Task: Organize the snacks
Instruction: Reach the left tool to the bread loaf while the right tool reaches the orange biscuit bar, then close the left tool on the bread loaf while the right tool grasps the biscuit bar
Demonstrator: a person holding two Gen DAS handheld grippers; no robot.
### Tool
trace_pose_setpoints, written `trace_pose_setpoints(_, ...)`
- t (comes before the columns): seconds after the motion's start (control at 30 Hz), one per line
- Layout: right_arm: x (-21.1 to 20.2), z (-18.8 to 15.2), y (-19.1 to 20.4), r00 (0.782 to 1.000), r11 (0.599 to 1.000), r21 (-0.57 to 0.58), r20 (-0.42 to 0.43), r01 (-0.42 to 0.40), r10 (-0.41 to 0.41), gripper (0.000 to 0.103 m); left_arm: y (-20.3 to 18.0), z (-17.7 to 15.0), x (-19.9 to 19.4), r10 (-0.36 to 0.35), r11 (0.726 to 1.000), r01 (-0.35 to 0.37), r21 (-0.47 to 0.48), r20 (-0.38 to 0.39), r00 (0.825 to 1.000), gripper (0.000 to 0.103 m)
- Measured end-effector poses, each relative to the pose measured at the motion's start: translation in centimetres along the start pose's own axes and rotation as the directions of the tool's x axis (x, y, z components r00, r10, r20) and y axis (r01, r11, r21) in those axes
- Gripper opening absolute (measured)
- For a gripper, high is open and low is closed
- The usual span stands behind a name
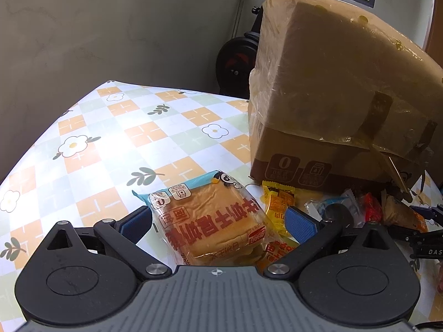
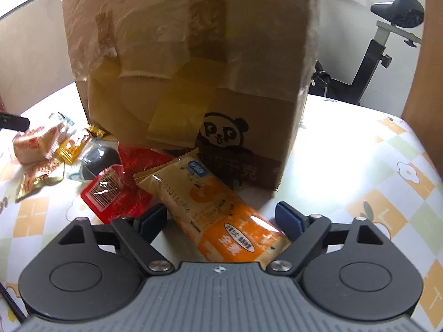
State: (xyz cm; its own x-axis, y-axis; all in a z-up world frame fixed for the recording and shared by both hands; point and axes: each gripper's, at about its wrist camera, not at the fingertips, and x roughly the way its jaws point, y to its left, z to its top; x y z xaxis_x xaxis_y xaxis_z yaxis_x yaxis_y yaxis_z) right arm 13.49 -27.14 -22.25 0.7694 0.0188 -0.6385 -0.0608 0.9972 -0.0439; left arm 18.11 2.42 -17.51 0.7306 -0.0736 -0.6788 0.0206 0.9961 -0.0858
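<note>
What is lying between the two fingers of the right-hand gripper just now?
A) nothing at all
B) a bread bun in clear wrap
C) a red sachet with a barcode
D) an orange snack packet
D: in the right wrist view the orange snack packet lies between the open fingers of the right gripper, while the red sachet sits off to their left.

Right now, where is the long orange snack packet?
In the right wrist view, the long orange snack packet lies on the table between the open right gripper fingers, just in front of the cardboard box, with a red packet on its left.
</note>
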Motion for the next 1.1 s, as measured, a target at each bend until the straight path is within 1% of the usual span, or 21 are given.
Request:
trace_pose_setpoints(0.1, -0.4, -0.1, -0.2, 1.0, 1.0, 0.006, 0.014, -0.012, 0.012, 0.078, -0.1, 0.0, 0.0, 0.003, 1.0, -0.003, -0.003, -0.003, 1.0, 0.102)
trace_pose_setpoints(0.27, -0.7, -0.2, 0.2, 0.999, 1.0, -0.006, 0.027, -0.018, 0.018, 0.073, 0.0, -0.1, 0.2, 0.006, 1.0, -0.006, -0.005, -0.008, 1.0, 0.102)
trace_pose_setpoints(0.53, -0.7, -0.3, 0.0, 0.999, 0.999, -0.001, 0.029, -0.033, 0.033, 0.072, 0.2, -0.2, 0.1, 0.006, 1.0, -0.006, -0.011, -0.011, 1.0, 0.099)
trace_pose_setpoints(1.1, -0.7, -0.3, 0.0, 0.998, 0.999, -0.001, 0.036, -0.042, 0.042, 0.071, 0.4, -1.0, 0.3, 0.02, 1.0, -0.021, -0.016, -0.043, 0.999, 0.098)
